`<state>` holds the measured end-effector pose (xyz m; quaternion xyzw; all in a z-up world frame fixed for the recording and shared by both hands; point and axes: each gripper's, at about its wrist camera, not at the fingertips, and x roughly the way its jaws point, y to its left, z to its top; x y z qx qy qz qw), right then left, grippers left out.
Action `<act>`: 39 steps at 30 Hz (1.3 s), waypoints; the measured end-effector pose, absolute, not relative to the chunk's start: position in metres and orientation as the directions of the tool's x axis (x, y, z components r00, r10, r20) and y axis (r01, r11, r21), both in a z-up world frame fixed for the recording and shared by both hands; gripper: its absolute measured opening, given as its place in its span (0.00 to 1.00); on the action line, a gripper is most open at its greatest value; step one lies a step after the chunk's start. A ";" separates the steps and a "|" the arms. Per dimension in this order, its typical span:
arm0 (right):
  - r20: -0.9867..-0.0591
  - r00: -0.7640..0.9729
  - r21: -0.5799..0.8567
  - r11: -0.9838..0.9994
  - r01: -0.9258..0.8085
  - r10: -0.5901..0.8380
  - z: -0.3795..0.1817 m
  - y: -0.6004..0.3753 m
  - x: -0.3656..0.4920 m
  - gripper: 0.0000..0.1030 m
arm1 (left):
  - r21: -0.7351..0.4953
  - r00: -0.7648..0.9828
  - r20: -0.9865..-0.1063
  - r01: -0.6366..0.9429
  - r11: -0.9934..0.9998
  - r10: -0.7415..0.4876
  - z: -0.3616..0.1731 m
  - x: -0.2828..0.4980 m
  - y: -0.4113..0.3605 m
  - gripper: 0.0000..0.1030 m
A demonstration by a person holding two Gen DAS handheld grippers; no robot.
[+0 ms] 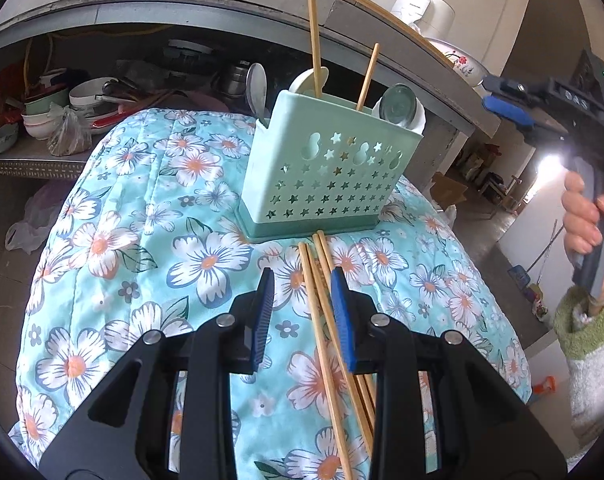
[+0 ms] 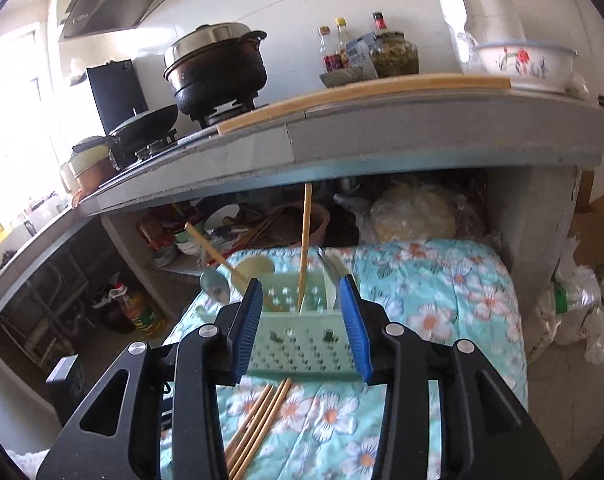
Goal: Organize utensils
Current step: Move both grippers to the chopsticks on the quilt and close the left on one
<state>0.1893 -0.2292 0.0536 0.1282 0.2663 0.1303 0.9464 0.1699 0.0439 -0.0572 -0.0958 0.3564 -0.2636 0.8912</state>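
Mint-green perforated utensil holder point(image 1: 321, 172) upright on the floral quilt point(image 1: 142, 240), already holding two bamboo chopsticks point(image 1: 314, 46), a metal spoon point(image 1: 257, 90), a white ladle point(image 1: 307, 80) and a steel-bowled spoon point(image 1: 399, 108). Just in front of the holder's base, a loose bundle of bamboo chopsticks point(image 1: 325, 308) flat on the quilt, tips nearly touching the base. Left gripper point(image 1: 303, 312) low over that bundle, fingers spread, nothing pinched, chopsticks lying between and beside the right-hand blue pad. Right gripper point(image 2: 302, 332) above and in front of the holder, fingers spread wide, empty, framing the holder's front wall.
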 end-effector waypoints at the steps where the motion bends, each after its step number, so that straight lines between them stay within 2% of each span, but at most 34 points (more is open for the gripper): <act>1: -0.497 0.798 0.341 0.922 -0.181 0.340 0.042 -0.229 0.185 0.39 | -0.358 0.606 -0.590 0.397 0.845 -0.534 -0.058 0.170 0.045 0.27; 7: -0.632 0.584 0.525 0.836 -0.163 0.510 -0.052 -0.209 0.167 0.39 | -0.389 0.561 -0.635 0.363 0.847 -0.532 -0.071 0.170 0.050 0.26; 10: -0.641 0.480 0.627 0.770 -0.123 0.599 -0.098 -0.195 0.164 0.37 | -0.418 0.528 -0.654 0.345 0.840 -0.542 -0.080 0.170 0.053 0.26; 15: -0.607 0.392 0.728 0.681 -0.074 0.691 -0.141 -0.178 0.163 0.28 | -0.479 0.485 -0.661 0.315 0.819 -0.573 -0.091 0.169 0.061 0.26; 25: -0.590 0.354 0.767 0.640 -0.035 0.726 -0.163 -0.167 0.177 0.16 | -0.630 0.400 -0.619 0.262 0.731 -0.676 -0.105 0.170 0.070 0.25; 30: -0.579 0.349 0.781 0.624 -0.022 0.737 -0.171 -0.168 0.179 0.08 | -0.652 0.370 -0.612 0.266 0.711 -0.699 -0.107 0.171 0.064 0.25; 39: -0.539 0.357 0.818 0.576 0.004 0.763 -0.182 -0.182 0.178 0.06 | -0.660 0.351 -0.615 0.262 0.704 -0.707 -0.106 0.172 0.059 0.25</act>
